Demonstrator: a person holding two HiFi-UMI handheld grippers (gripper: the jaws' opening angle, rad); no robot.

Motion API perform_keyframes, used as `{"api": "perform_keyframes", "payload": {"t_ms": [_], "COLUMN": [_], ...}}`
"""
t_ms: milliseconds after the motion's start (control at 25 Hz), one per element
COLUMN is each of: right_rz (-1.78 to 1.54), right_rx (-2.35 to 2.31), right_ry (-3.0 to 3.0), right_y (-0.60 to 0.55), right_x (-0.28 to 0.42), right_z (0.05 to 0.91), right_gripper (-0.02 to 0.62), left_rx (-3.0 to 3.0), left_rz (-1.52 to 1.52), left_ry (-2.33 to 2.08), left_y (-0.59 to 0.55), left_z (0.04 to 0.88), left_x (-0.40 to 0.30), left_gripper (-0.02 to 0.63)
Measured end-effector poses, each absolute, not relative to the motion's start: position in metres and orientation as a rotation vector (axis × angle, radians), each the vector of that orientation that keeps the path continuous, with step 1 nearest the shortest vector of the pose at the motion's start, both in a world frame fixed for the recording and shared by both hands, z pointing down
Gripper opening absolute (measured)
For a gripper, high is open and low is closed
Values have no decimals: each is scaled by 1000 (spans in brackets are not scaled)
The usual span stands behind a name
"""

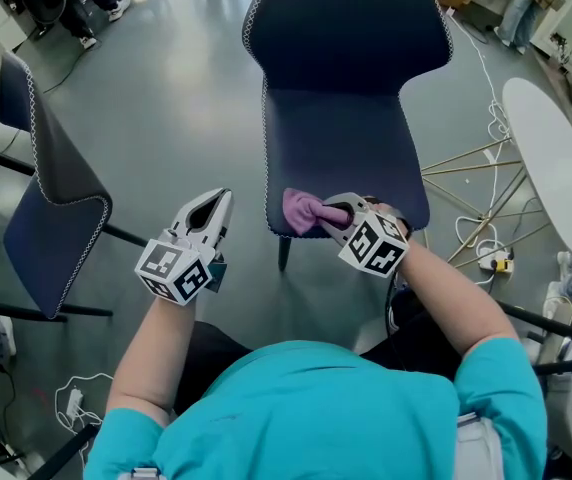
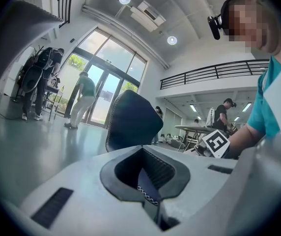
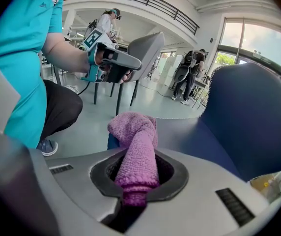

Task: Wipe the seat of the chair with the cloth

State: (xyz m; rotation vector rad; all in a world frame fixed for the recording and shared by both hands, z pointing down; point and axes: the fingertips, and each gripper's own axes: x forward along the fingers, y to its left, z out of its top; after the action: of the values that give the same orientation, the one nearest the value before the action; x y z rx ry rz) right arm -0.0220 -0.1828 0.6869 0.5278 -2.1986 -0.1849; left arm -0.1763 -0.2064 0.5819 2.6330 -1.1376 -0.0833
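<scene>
A dark blue chair (image 1: 341, 118) with white edge stitching stands in front of me; its seat (image 1: 346, 153) shows in the head view, and the seat surface (image 3: 199, 136) and backrest fill the right of the right gripper view. My right gripper (image 1: 332, 214) is shut on a purple cloth (image 1: 304, 209), which rests at the seat's front left corner. The cloth (image 3: 135, 151) bunches out beyond the jaws. My left gripper (image 1: 212, 211) hangs over the floor left of the chair, shut with nothing in it (image 2: 148, 193).
A second dark chair (image 1: 51, 193) stands at the left. A white round table (image 1: 551, 158) with gold legs and floor cables (image 1: 486, 243) lie to the right. People stand at the far side of the room (image 2: 81, 100). Grey floor lies between the chairs.
</scene>
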Motion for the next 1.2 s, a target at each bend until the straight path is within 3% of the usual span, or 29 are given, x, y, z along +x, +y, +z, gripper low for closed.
{"api": "perform_keyframes", "payload": {"t_ms": [1200], "right_rz": [-117], "right_rx": [595], "right_ry": [-2155], "right_y": [-179], "right_x": [55], "right_z": [689], "right_gripper": [51], "left_rx": [2652], "left_rz": [-68], "left_ry": [-1090], "left_y": [-208], "left_z": [583], "left_x": [-149], "left_gripper": [-6]}}
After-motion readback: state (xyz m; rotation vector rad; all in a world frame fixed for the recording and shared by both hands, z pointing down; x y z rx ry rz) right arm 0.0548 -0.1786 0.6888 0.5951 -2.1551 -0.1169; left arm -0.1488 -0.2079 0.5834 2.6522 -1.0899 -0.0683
